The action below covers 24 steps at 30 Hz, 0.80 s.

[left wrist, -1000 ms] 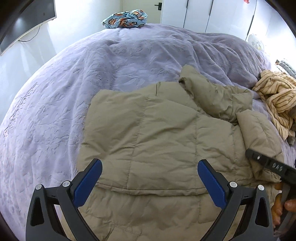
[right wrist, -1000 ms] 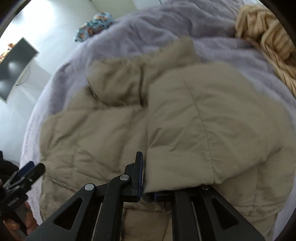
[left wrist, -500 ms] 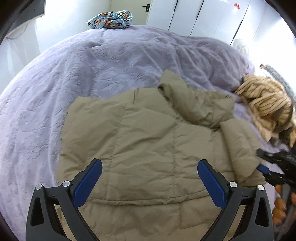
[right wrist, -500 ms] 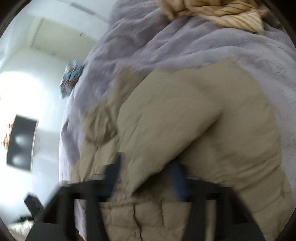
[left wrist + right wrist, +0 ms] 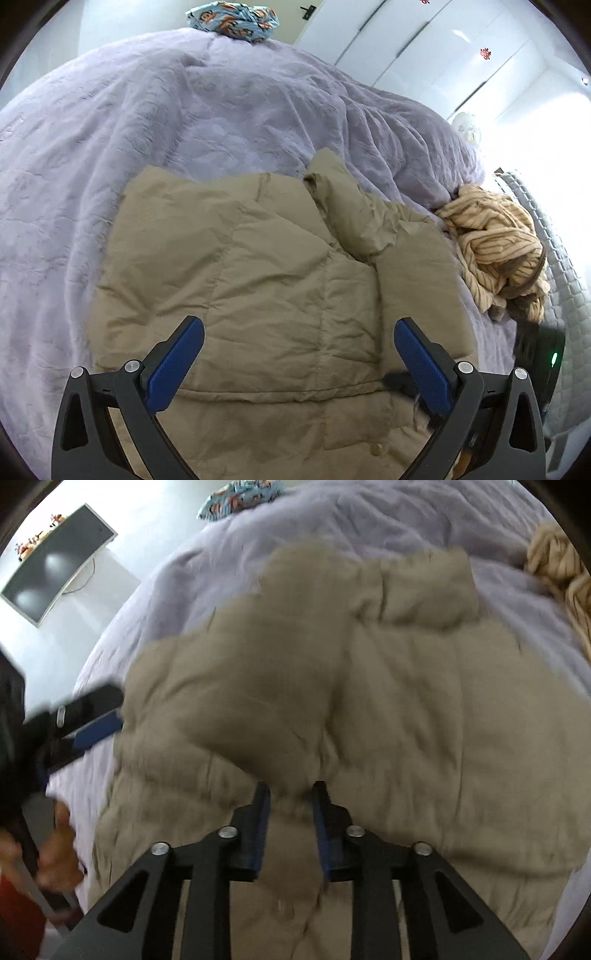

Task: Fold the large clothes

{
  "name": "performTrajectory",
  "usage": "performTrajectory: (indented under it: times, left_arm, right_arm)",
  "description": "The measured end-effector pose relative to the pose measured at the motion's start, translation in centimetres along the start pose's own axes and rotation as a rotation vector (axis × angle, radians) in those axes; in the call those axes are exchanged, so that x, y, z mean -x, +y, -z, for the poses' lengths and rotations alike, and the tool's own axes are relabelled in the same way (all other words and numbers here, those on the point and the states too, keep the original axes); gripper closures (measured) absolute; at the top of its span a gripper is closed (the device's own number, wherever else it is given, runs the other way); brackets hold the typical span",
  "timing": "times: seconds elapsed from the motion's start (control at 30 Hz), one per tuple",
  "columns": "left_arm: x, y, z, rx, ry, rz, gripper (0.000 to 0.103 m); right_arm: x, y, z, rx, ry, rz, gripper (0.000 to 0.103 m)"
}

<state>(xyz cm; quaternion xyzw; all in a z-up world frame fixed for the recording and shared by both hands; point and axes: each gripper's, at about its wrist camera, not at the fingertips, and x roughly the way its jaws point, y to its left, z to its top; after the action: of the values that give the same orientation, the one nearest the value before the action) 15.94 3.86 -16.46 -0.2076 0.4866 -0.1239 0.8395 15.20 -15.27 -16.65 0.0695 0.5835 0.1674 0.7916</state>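
1. We see the tan puffer jacket spread mid-frame on the lilac bedspread.
2. Our left gripper hangs released above it.
3. Our right gripper, jaws just opening, stands parted around a jacket fold, pads seemingly clear.

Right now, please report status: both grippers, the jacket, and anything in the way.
Left gripper open, empty, above khaki jacket. Right gripper has just been opening, jacket fabric between its jaws. Striped garment lies beside jacket on purple bedcover.
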Motion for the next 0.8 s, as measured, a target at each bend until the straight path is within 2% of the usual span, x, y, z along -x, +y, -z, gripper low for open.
performTrajectory:
  times: [0.07,0.17,0.23,0.33,0.37,0.4,0.43,0.47,0.5,0.53,0.57,0.6,0.67,0.73,0.8]
  left_arm:
    - [-0.9,-0.8,0.2,-0.013,0.029,0.024,0.000]
    - [-2.9,-2.1,0.6,-0.014,0.075,0.080,0.000]
    - [-4.4,-3.0,0.8,-0.006,0.103,0.106,0.000]
    - [-6.5,-4.0,1.0,0.002,0.130,0.097,0.000]
    - [-7.1,-4.3,1.1,0.004,0.136,0.096,0.003]
    - [-7.5,-4.5,1.0,0.005,0.140,0.093,0.007]
    - [-8.1,-4.8,1.0,0.009,0.149,0.085,0.020]
    - [-8.6,-5.2,0.8,0.012,0.163,0.077,0.040]
    - [-9.0,-5.5,0.7,0.010,0.173,0.078,0.056]
    - [-9.3,-5.9,0.5,0.002,0.188,0.084,0.086]
    - [-9.2,-6.2,0.4,-0.004,0.191,0.088,0.090]
    - [-8.8,-6.3,0.3,-0.011,0.174,0.082,0.090]
    - [-7.0,-6.5,0.6,-0.059,0.121,0.073,0.090]
    - [-5.7,-5.9,1.2,-0.104,0.095,0.037,0.090]
    - [-5.6,-4.4,2.2,-0.120,0.118,-0.015,0.090]
  right_arm:
    - [1.0,-1.7,1.7,-0.039,0.009,-0.004,0.039]
    - [3.2,-6.4,4.2,-0.178,-0.002,-0.016,0.037]
    - [4.9,-10.8,5.9,-0.328,-0.014,-0.026,0.037]
    - [6.9,-16.2,7.8,-0.529,-0.068,-0.063,0.037]
    - [7.4,-17.7,8.4,-0.588,-0.092,-0.081,0.037]
    - [7.8,-18.9,8.7,-0.632,-0.116,-0.097,0.037]
    - [8.2,-20.2,8.9,-0.673,-0.145,-0.106,0.037]
    - [8.4,-21.0,9.0,-0.697,-0.161,-0.100,0.037]
    - [8.4,-22.0,9.0,-0.730,-0.180,-0.092,0.037]
    - [8.4,-22.9,8.9,-0.758,-0.200,-0.098,0.052]
    - [8.3,-23.4,8.8,-0.773,-0.206,-0.098,0.085]
    - [8.0,-23.7,8.5,-0.779,-0.199,-0.088,0.094]
    - [7.4,-23.3,7.5,-0.756,-0.204,-0.089,0.096]
    - [7.1,-21.4,6.3,-0.657,-0.198,-0.065,0.096]
    - [5.8,-19.9,5.1,-0.583,-0.173,-0.029,0.096]
